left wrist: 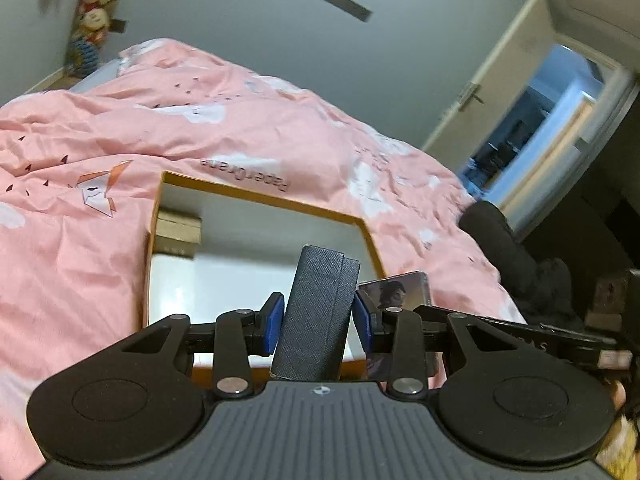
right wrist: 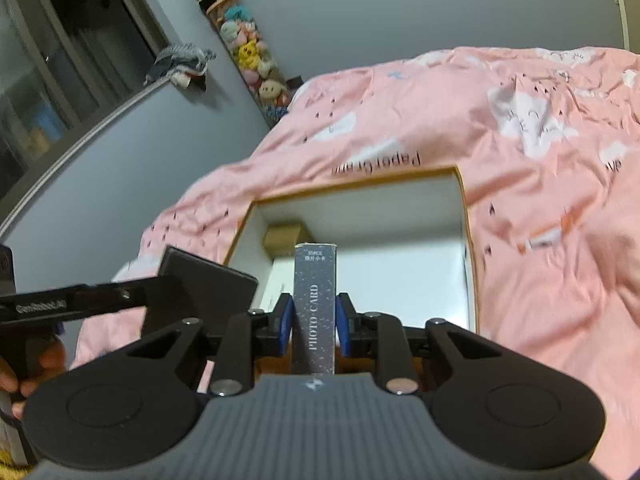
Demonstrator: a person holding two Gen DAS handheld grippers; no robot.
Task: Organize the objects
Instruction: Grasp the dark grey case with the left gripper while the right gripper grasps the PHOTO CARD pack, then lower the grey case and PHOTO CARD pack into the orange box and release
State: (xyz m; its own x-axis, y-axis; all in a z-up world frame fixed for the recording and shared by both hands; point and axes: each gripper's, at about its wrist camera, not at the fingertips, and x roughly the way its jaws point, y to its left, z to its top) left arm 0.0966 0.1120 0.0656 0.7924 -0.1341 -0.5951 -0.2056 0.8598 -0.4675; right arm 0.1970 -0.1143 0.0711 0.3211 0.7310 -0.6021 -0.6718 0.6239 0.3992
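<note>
Pink quilt [left wrist: 80, 128] around open box [left wrist: 256, 200]; left gripper [left wrist: 318, 318] pinching dark case [left wrist: 316, 312], right gripper [right wrist: 314, 324] photo-card box [right wrist: 315, 304].

Bedroom with grey-blue walls [left wrist: 248, 20]; a bed [left wrist: 100, 128] in pink bedding, stuffed toys [right wrist: 250, 56] in the corner behind it, open door [left wrist: 496, 92] beside it.

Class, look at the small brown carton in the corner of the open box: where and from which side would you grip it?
Grip the brown carton across its two free faces, coming from above. It sits tight in a corner of the box, so the walls block the other sides. Both grippers are full: the left clamps a dark case, the right a photo-card pack.
</note>
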